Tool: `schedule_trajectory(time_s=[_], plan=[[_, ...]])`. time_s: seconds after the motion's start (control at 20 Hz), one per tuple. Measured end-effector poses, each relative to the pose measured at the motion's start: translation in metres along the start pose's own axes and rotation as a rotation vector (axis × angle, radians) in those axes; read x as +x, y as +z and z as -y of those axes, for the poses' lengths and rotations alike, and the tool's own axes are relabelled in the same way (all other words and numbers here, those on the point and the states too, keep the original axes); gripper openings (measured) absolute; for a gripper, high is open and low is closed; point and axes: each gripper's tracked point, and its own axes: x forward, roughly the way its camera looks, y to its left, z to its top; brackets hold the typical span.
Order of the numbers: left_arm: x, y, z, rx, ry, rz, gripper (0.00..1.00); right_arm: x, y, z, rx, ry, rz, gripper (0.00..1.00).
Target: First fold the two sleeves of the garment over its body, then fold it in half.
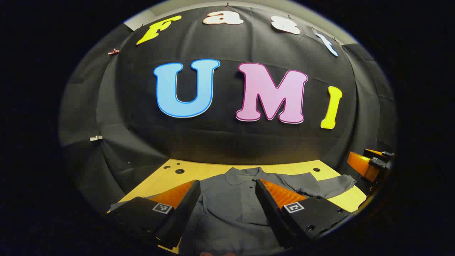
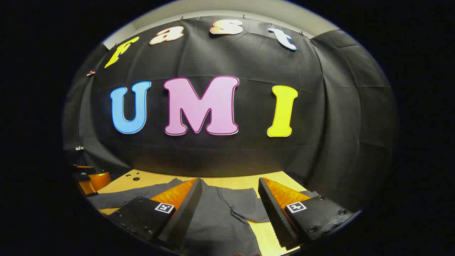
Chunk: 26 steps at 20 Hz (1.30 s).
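Left gripper view: grey collared polo garment (image 1: 234,202) flat on yellow wooden desk (image 1: 167,176), sleeves unfolded. Left gripper (image 1: 227,199) fingers spread, empty, above chest. Right gripper (image 2: 231,206) fingers spread, empty, near sleeve (image 2: 245,206). Best pinch cuff edge, carry across body flat.

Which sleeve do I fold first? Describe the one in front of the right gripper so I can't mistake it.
On the yellow table lies a grey shirt. Its short sleeve spreads flat between the open right gripper's fingers, hem toward bare tabletop. Unlike the collar, it has no buttons.
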Motion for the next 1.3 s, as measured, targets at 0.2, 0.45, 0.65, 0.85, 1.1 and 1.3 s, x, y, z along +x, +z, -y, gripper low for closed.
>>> schedule_trajectory(time_s=[0.2,0.45,0.65,0.85,1.1,1.3], plan=[[0.002,0.000,-0.001,-0.003,0.013,0.021,0.98,-0.003,-0.007,0.007,-0.006,0.007,-0.017,0.98],[-0.001,-0.005,-0.005,-0.004,0.052,0.018,0.98,0.004,-0.016,0.005,-0.002,0.045,-0.049,0.98],[-0.005,-0.006,-0.008,0.014,0.055,0.027,0.98,0.012,-0.022,0.002,-0.007,0.059,-0.053,0.98],[-0.005,-0.006,-0.014,0.044,0.057,0.037,0.98,0.021,-0.028,0.002,-0.004,0.056,-0.064,0.98],[-0.005,-0.013,-0.019,0.040,0.067,0.017,0.98,0.031,-0.037,0.012,-0.018,0.033,-0.085,0.98],[-0.002,-0.021,-0.021,0.049,0.071,-0.008,0.98,0.045,-0.045,0.039,-0.022,-0.023,-0.117,0.98]])
